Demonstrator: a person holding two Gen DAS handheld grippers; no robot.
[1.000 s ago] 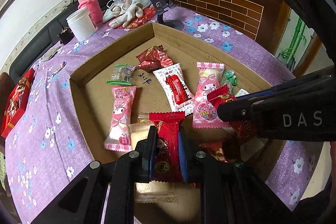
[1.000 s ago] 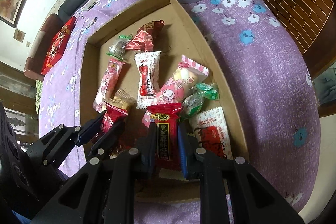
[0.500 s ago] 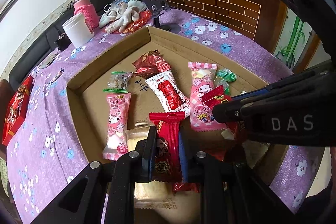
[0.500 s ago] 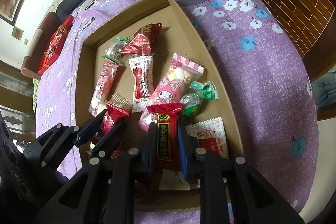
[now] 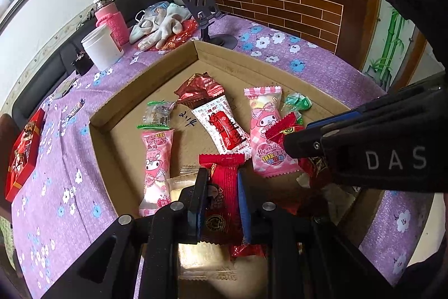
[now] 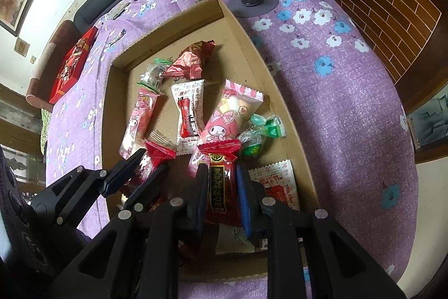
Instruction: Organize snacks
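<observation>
Left tongs [image 5: 219,194] closed on a red snack packet [image 5: 222,187], right tongs [image 6: 222,189] closed on a dark red snack packet [image 6: 222,187]; both held above the cardboard tray [image 6: 246,46] on the desk [image 6: 350,102].

Left gripper [image 5: 219,195] clamped on red snack packet [image 5: 222,187], above cardboard tray [image 5: 156,80]. Pink bunny packet [image 5: 155,167] just left of fingers. White-red packet [image 5: 224,128] ahead. Right gripper [image 5: 291,143] in from right, pinching another red packet [image 5: 282,128].
</observation>
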